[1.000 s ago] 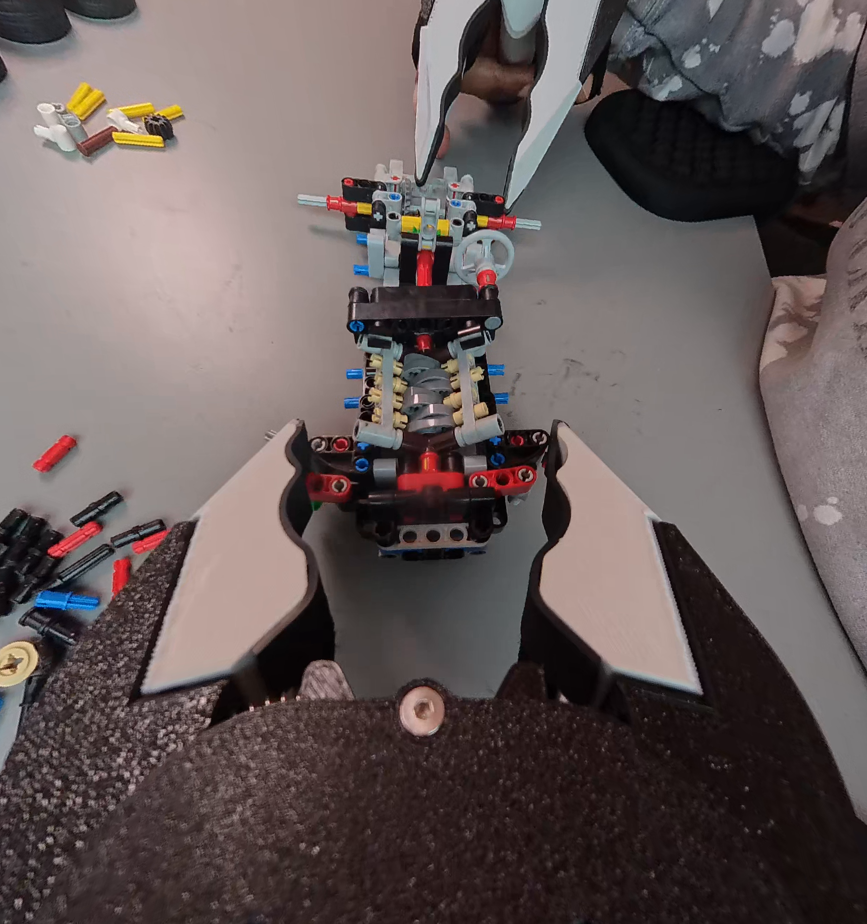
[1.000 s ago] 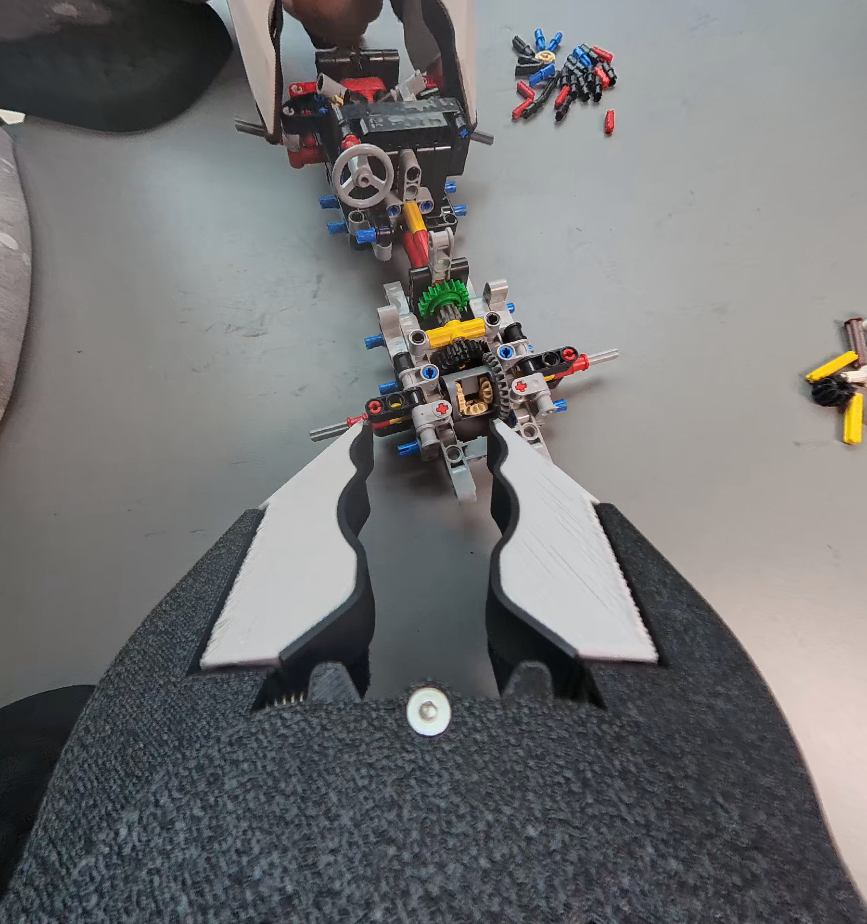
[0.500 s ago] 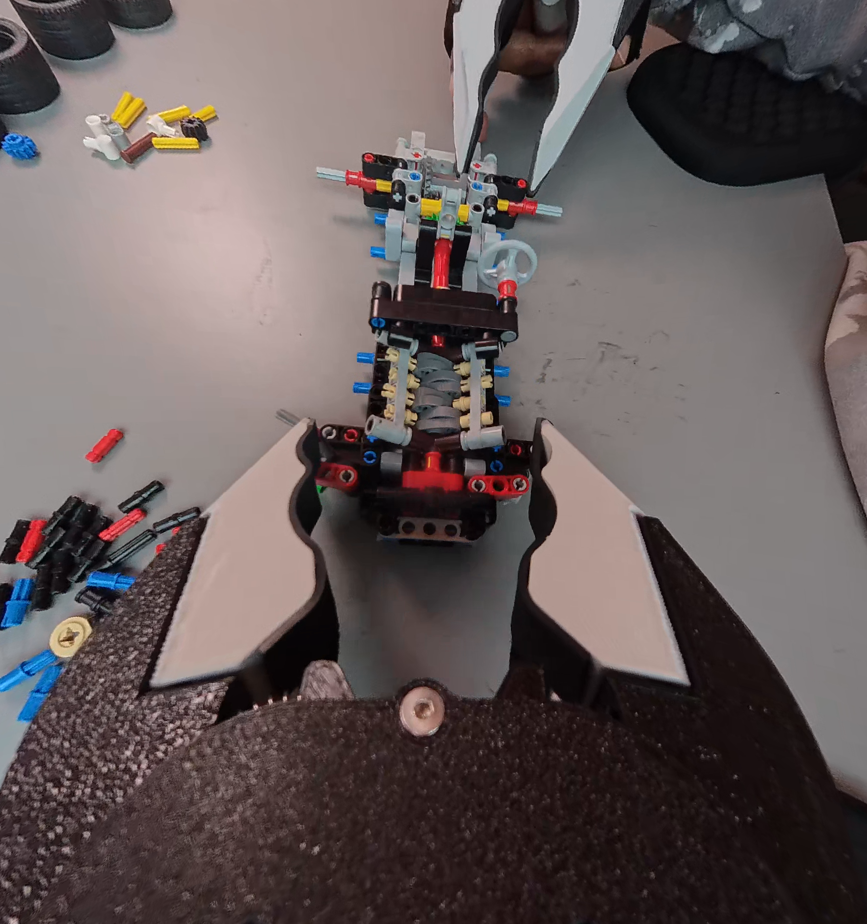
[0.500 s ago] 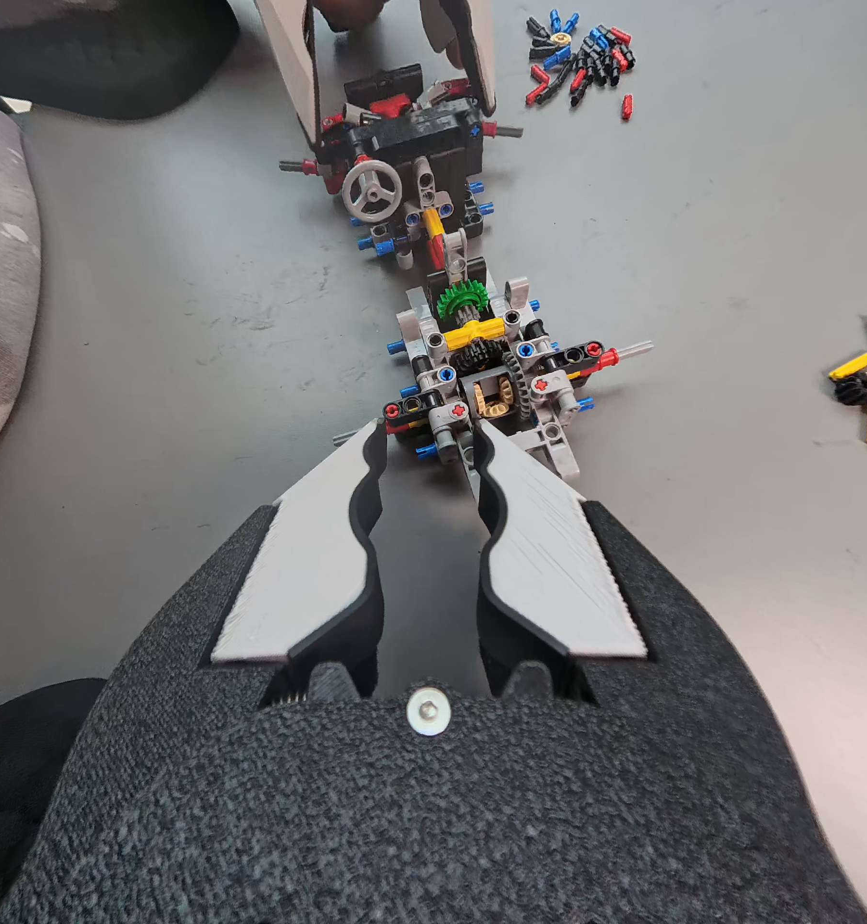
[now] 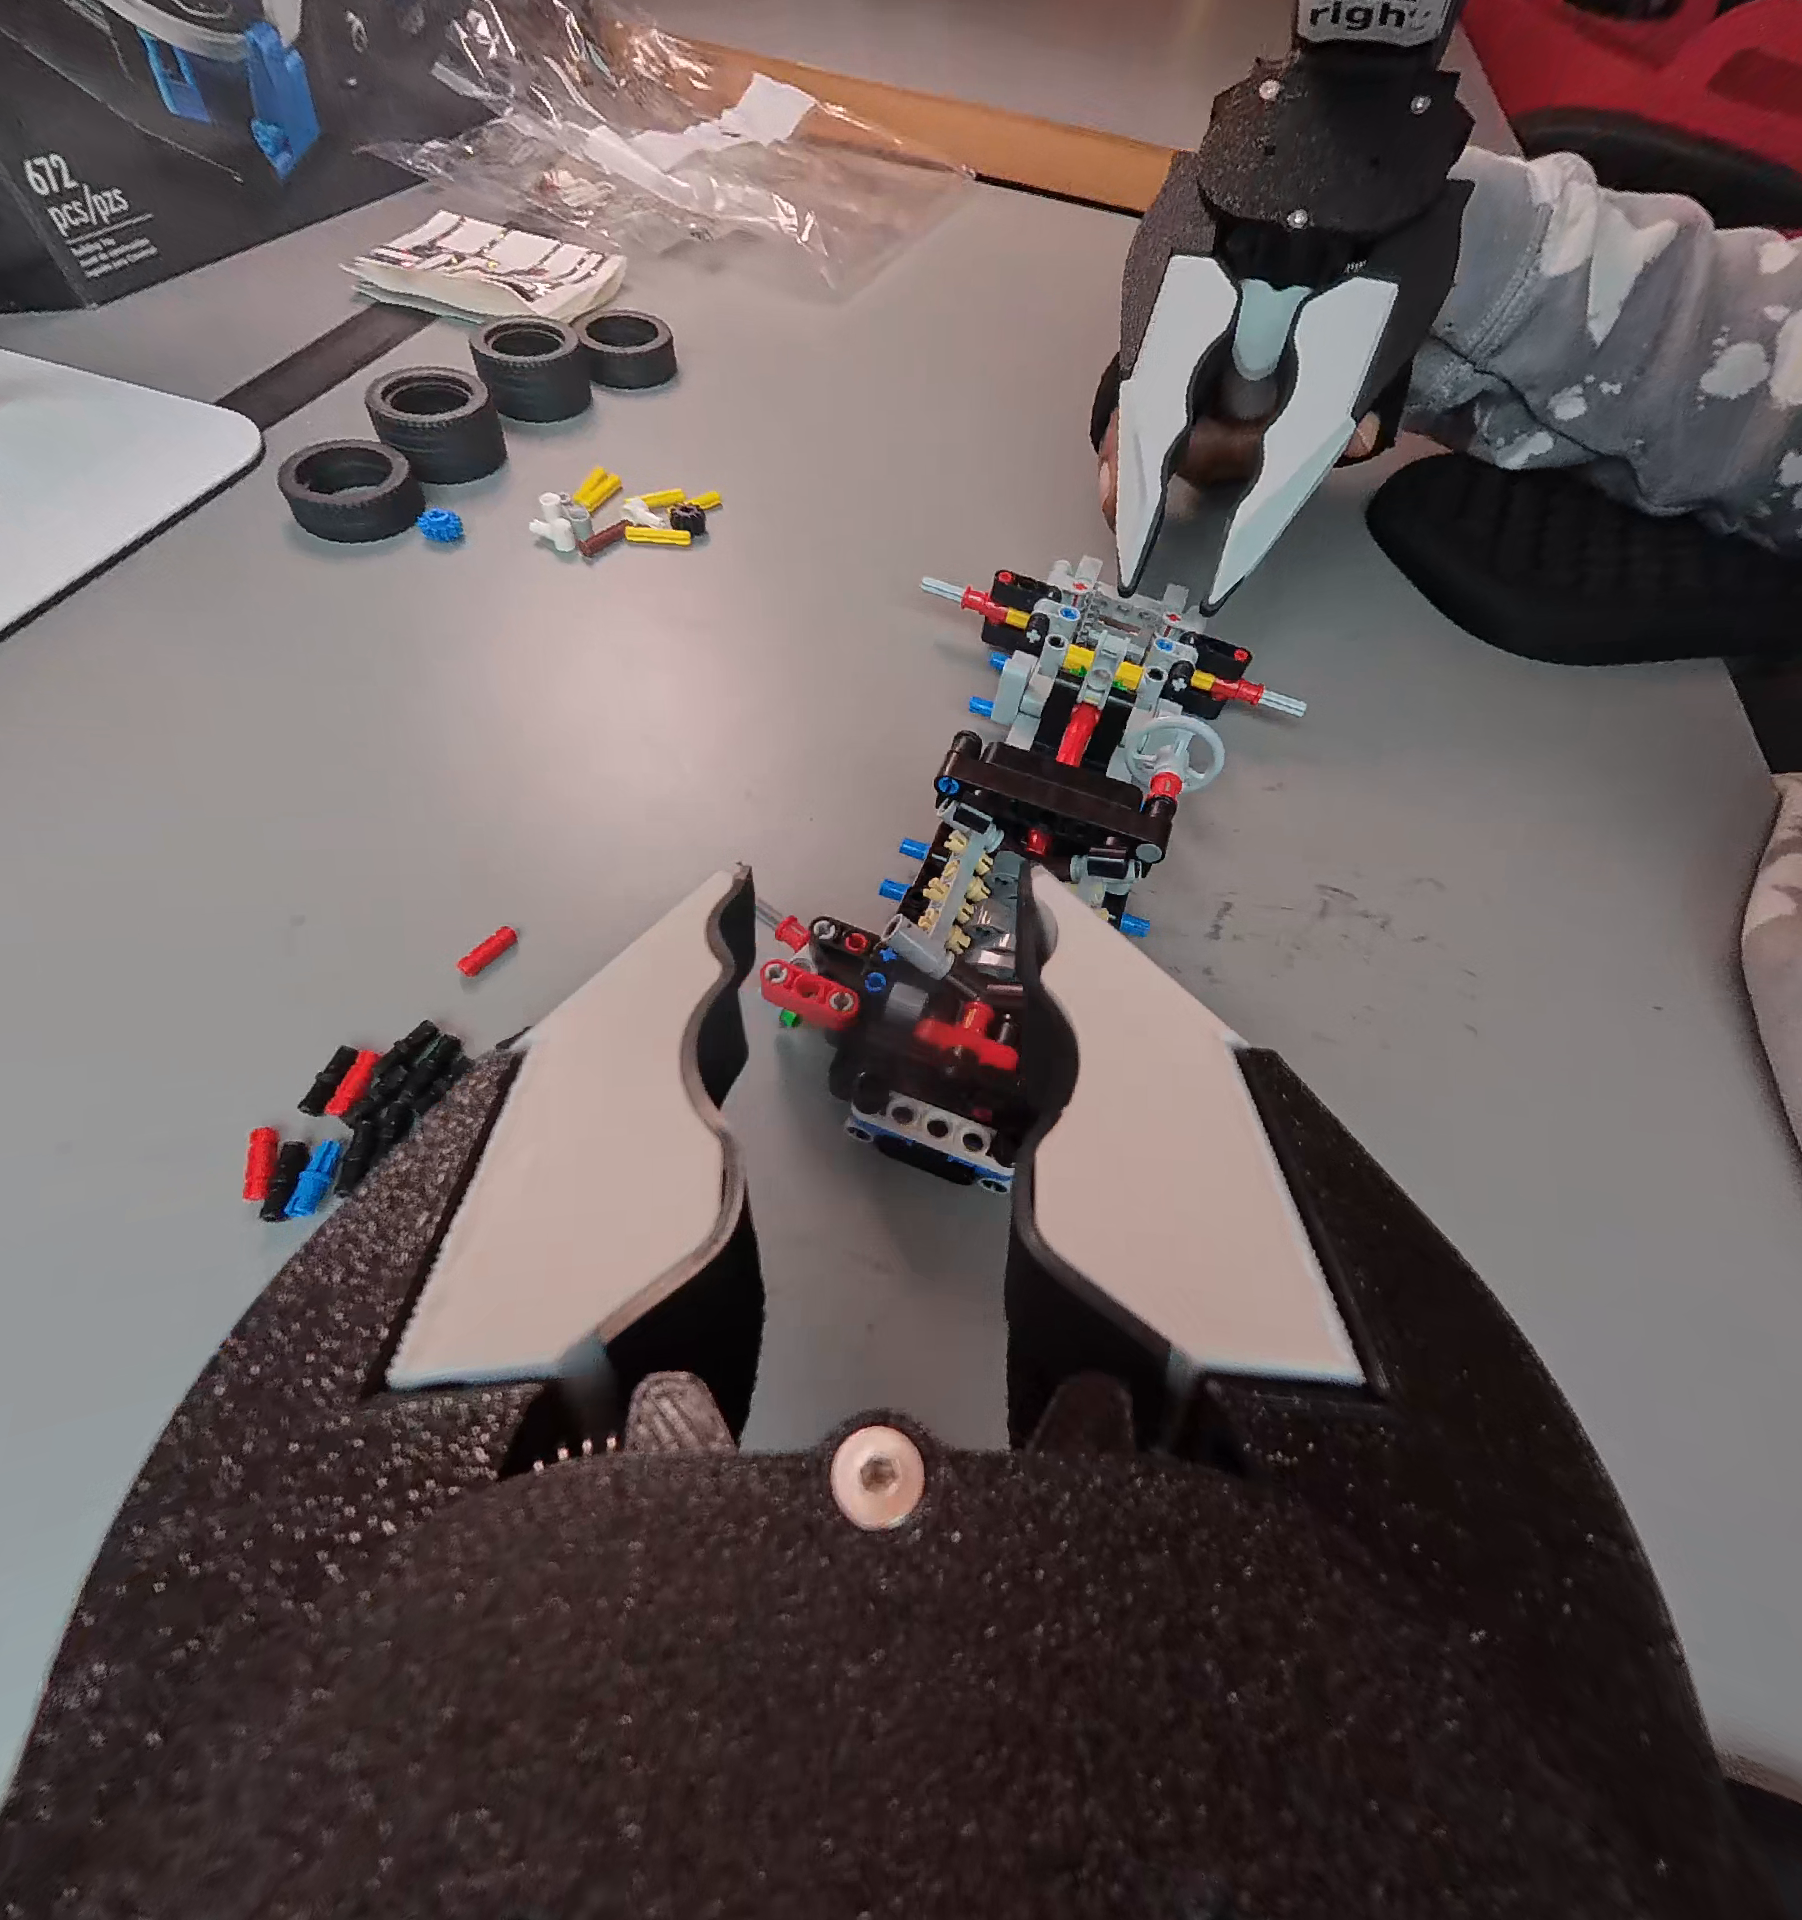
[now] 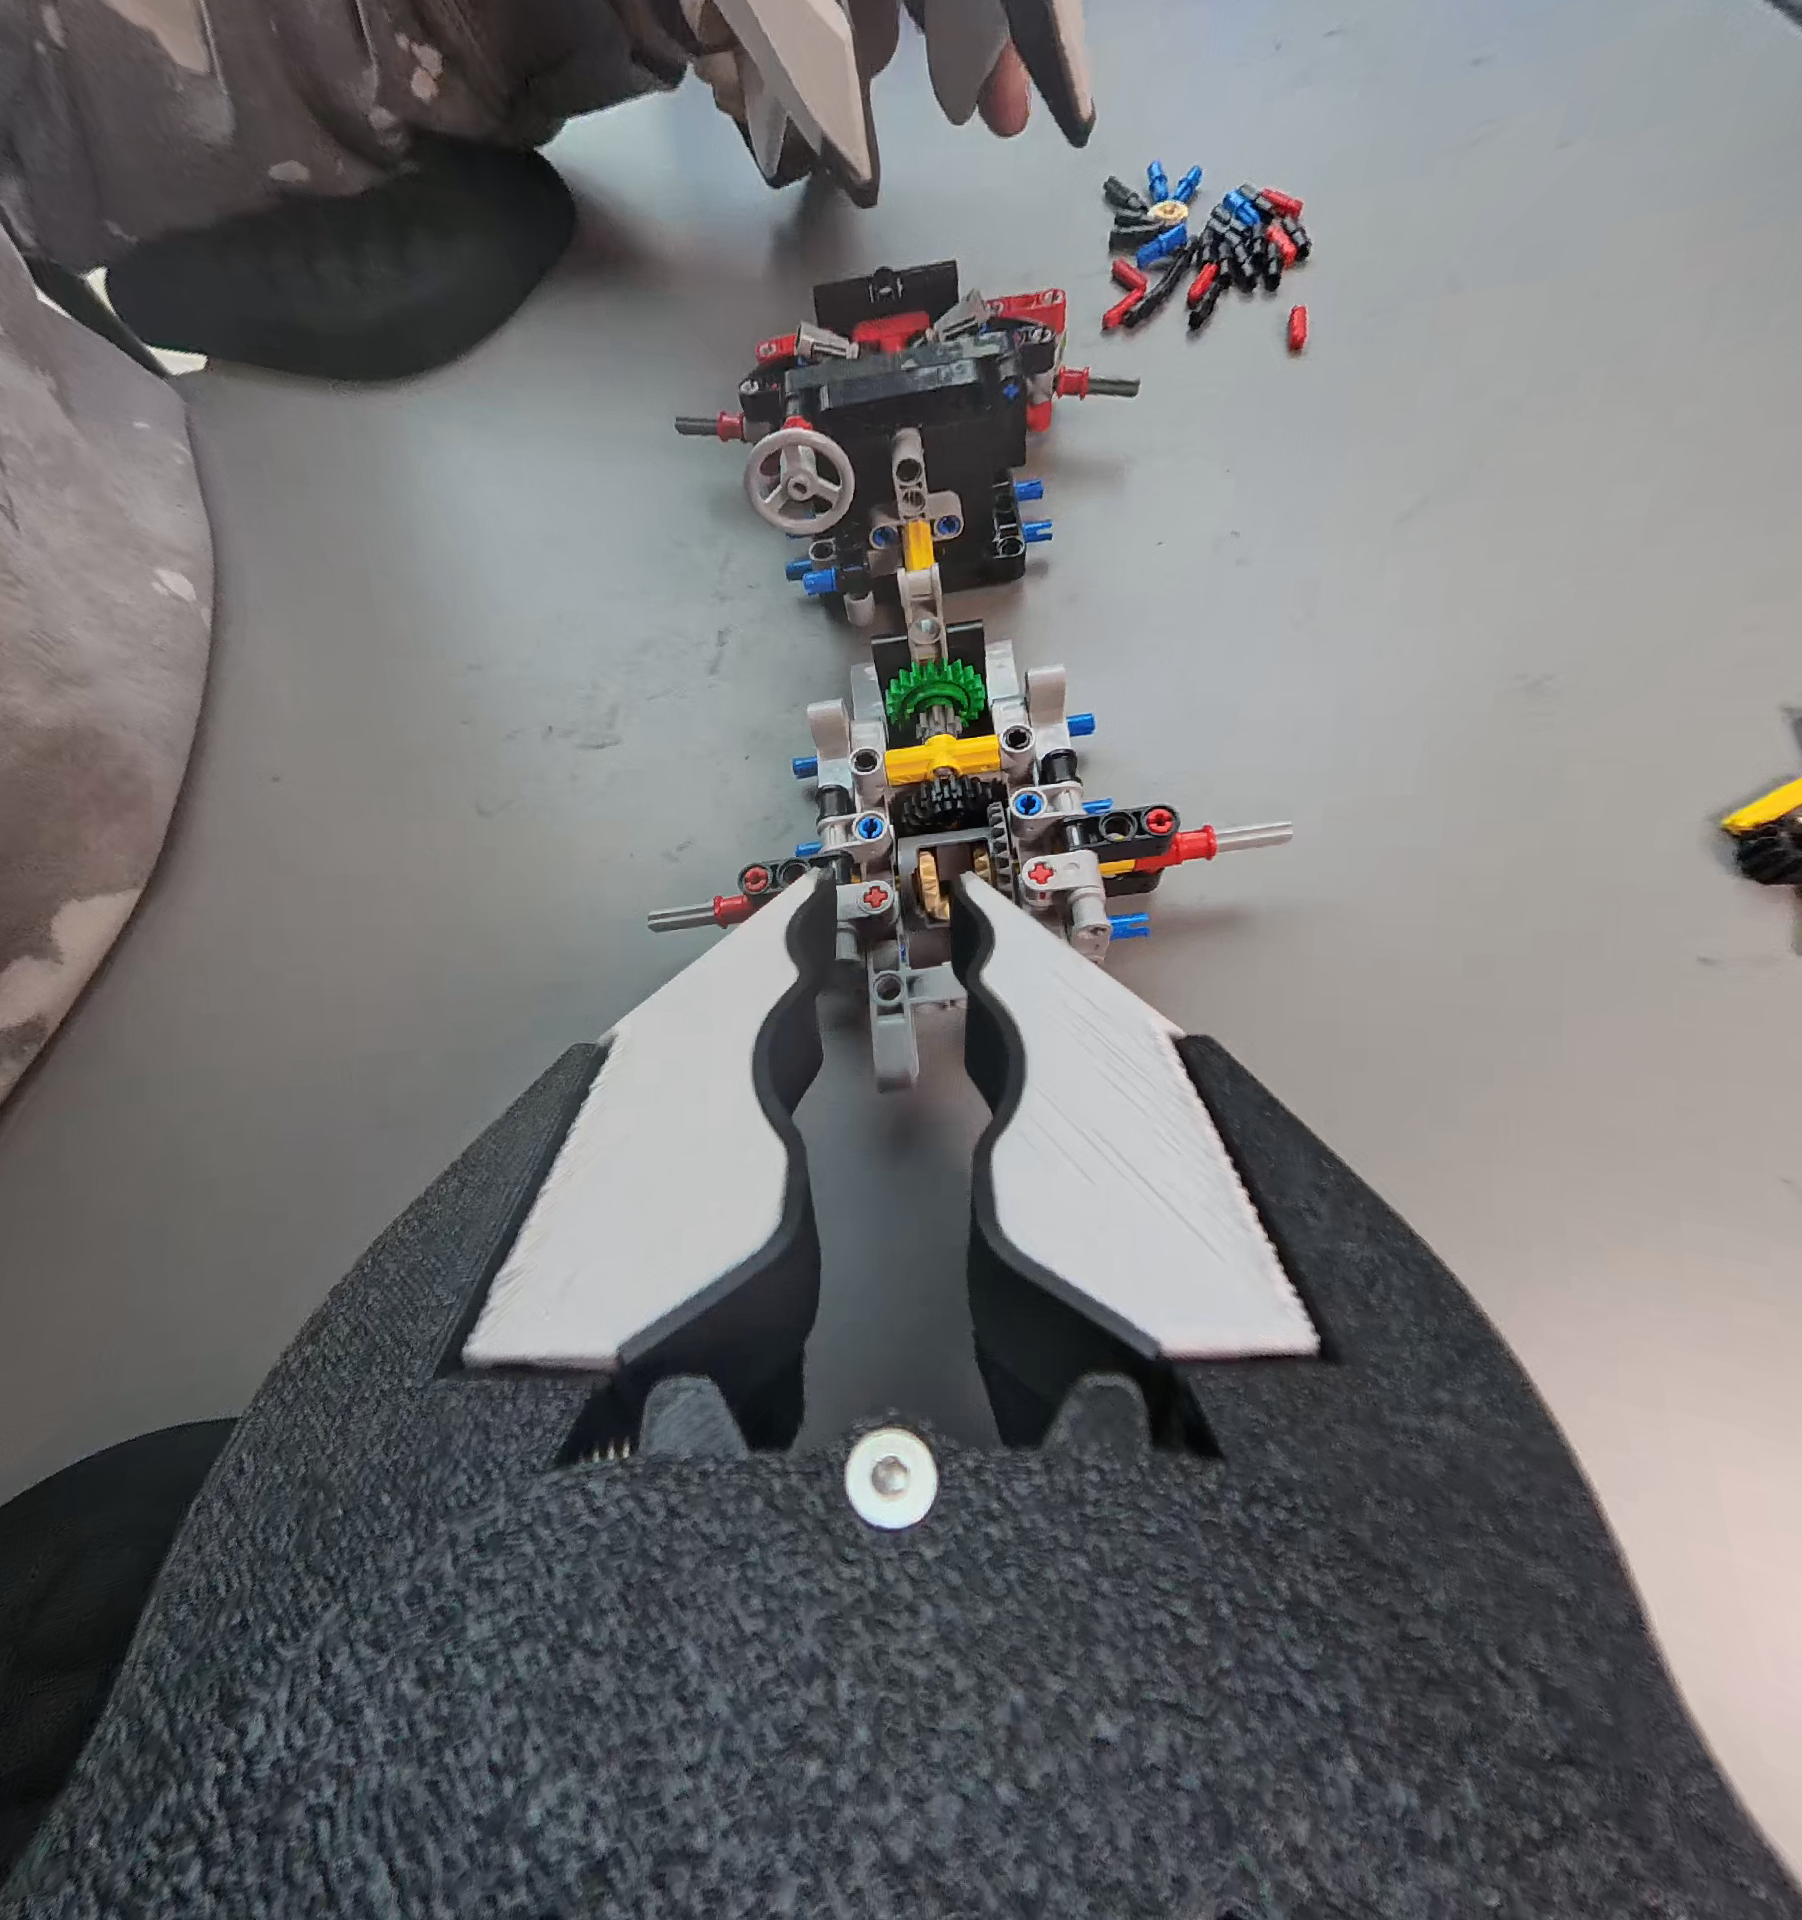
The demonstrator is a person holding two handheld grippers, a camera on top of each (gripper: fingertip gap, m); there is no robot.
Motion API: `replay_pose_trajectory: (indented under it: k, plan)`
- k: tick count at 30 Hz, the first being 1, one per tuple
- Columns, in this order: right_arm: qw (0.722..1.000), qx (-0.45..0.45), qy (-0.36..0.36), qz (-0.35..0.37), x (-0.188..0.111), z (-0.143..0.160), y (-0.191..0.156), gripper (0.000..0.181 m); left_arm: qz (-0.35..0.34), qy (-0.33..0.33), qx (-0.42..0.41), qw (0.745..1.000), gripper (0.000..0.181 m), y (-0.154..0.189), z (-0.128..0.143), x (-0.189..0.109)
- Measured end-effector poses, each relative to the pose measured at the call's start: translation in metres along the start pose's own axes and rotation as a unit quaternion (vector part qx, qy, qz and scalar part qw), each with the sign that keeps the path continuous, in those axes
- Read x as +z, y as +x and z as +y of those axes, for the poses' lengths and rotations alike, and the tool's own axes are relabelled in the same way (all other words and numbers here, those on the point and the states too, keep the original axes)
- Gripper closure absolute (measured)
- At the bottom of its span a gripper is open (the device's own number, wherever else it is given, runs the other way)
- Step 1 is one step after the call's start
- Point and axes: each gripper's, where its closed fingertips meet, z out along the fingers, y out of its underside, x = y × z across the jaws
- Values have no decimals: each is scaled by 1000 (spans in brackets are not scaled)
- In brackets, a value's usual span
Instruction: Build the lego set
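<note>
A long lego chassis (image 5: 1058,800) lies on the grey table (image 5: 461,748), with a grey steering wheel (image 5: 1177,753) and red, blue and yellow pins. My left gripper (image 5: 886,894) is open and empty, raised over the chassis's front end. It also shows at the top of the right wrist view (image 6: 964,145), clear of the model. My right gripper (image 6: 889,883) is closed around the rear end of the chassis (image 6: 912,436), its fingertips against the grey frame and tan gear. The right gripper also shows in the left wrist view (image 5: 1175,592).
Several black tyres (image 5: 440,421) stand at the far left near a pile of yellow and white parts (image 5: 627,514). A pile of black, red and blue pins (image 5: 357,1101) lies left of the chassis. A box (image 5: 149,135), plastic bags (image 5: 689,156) and a sleeve (image 5: 1655,343) are behind.
My left gripper let go of the chassis's front end, lifted and drew back. My right gripper's fingers narrowed and moved forward onto the chassis's rear end.
</note>
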Motion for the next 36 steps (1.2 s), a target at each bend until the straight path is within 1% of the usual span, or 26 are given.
replay_pose_trajectory:
  k: [1,6,8,10,14,18,21,26,28,32,34,36]
  plan:
    - [1000,-1,6,5,0,-2,2,160,-3,2,-2,1000,131,-2,0,-1]
    - [999,-12,26,25,1,-11,7,150,-26,24,-2,999,127,-10,-7,-4]
    - [998,-14,43,37,0,-17,10,146,-43,47,-3,998,124,-15,-14,-8]
    - [996,-16,72,57,-4,-26,17,143,-69,83,-2,994,121,-22,-26,-14]
    - [984,-16,137,110,-18,-45,35,142,-148,160,0,976,118,-43,-49,-39]
    - [970,-10,185,155,-33,-59,50,142,-208,212,-10,955,117,-60,-62,-64]
    - [961,-8,208,181,-41,-64,57,142,-240,235,-19,942,116,-69,-66,-79]
    - [951,-4,228,207,-50,-68,65,143,-257,260,-27,930,118,-74,-70,-91]
    - [951,-3,229,208,-50,-68,65,145,-263,273,-22,925,124,-72,-74,-97]
    - [948,-4,232,217,-51,-70,67,155,-287,295,-2,911,144,-70,-82,-106]
    - [945,6,242,221,-52,-72,69,158,-312,289,11,905,160,-79,-88,-109]
    - [939,19,256,227,-54,-75,72,161,-333,285,17,899,171,-93,-103,-111]
